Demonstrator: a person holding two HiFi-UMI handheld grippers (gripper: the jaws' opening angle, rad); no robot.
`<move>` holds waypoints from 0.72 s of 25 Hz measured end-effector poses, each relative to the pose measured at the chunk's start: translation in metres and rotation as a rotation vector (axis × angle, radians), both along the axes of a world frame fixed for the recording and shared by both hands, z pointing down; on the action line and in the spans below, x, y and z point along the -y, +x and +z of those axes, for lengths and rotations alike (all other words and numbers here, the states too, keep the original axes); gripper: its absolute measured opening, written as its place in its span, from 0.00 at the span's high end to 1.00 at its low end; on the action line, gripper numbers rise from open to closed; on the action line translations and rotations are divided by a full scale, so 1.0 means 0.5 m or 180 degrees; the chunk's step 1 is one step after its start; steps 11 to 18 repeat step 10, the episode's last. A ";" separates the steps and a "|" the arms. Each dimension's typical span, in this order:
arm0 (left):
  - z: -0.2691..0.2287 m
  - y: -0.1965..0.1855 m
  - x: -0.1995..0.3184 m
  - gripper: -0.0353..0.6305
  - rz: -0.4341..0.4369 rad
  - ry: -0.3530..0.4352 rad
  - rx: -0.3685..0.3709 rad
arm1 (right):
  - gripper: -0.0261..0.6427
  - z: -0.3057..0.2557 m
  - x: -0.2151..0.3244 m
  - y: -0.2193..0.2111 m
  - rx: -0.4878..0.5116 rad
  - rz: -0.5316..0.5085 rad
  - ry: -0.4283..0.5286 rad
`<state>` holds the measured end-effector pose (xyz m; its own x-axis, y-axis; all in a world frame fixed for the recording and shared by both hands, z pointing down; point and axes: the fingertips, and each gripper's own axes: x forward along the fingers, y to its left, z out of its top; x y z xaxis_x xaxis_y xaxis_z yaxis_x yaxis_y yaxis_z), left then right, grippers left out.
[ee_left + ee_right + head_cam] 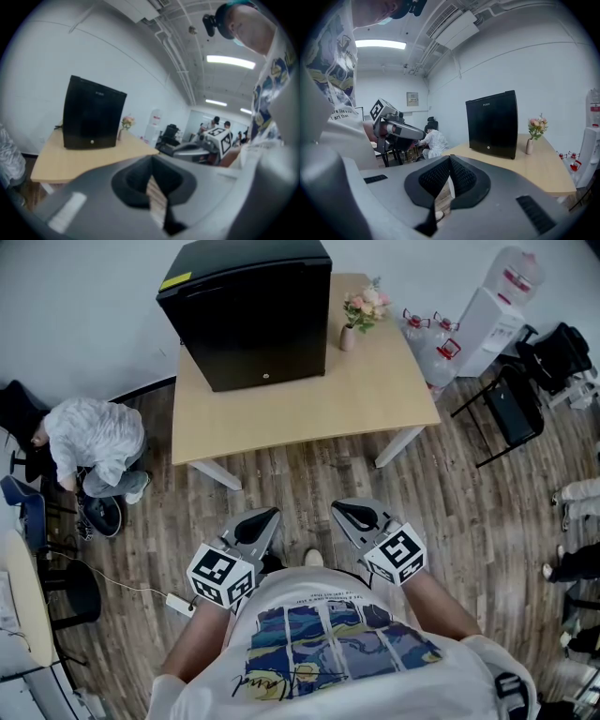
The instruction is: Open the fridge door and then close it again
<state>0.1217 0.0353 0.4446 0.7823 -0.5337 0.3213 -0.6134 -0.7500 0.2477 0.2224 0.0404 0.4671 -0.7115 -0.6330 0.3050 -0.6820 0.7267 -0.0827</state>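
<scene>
**Both grippers at chest height, the fridge ahead and out of reach.**
The fridge (248,315) stands upright on the far left part of the table (375,399), its shut door facing the person. It lies forward of the left gripper (265,517), which is more in line with it than the right gripper (349,512); both are well apart from it. Each gripper's jaws meet at the tips with nothing between them. Which door edge swings cannot be told. A flower vase (349,336) stands just beside the fridge, and a second person (94,442) crouches on the wooden floor (309,484).
</scene>
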 end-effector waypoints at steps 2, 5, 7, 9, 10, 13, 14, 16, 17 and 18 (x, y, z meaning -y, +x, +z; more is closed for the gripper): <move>0.000 0.002 -0.002 0.93 -0.0001 0.0005 -0.0002 | 0.94 0.001 -0.004 -0.001 -0.0013 -0.0017 0.0004; -0.002 0.003 -0.003 0.93 0.0005 0.0013 -0.0002 | 0.94 0.001 -0.004 0.000 -0.0026 -0.0017 0.0007; -0.003 0.003 -0.003 0.93 0.0007 0.0016 -0.0001 | 0.94 -0.001 -0.002 0.000 -0.0027 -0.0016 0.0013; -0.003 0.002 -0.002 0.93 0.0005 0.0015 -0.0002 | 0.94 -0.003 -0.001 0.000 -0.0028 -0.0019 0.0021; -0.002 0.001 -0.002 0.93 0.0003 0.0013 -0.0003 | 0.94 -0.004 0.000 -0.001 -0.0028 -0.0021 0.0026; -0.002 0.001 -0.002 0.93 0.0003 0.0013 -0.0003 | 0.94 -0.004 0.000 -0.001 -0.0028 -0.0021 0.0026; -0.002 0.001 -0.002 0.93 0.0003 0.0013 -0.0003 | 0.94 -0.004 0.000 -0.001 -0.0028 -0.0021 0.0026; -0.002 0.001 -0.002 0.93 0.0003 0.0013 -0.0003 | 0.94 -0.004 0.000 -0.001 -0.0028 -0.0021 0.0026; -0.002 0.001 -0.002 0.93 0.0003 0.0013 -0.0003 | 0.94 -0.004 0.000 -0.001 -0.0028 -0.0021 0.0026; -0.002 0.001 -0.002 0.93 0.0003 0.0013 -0.0003 | 0.94 -0.004 0.000 -0.001 -0.0028 -0.0021 0.0026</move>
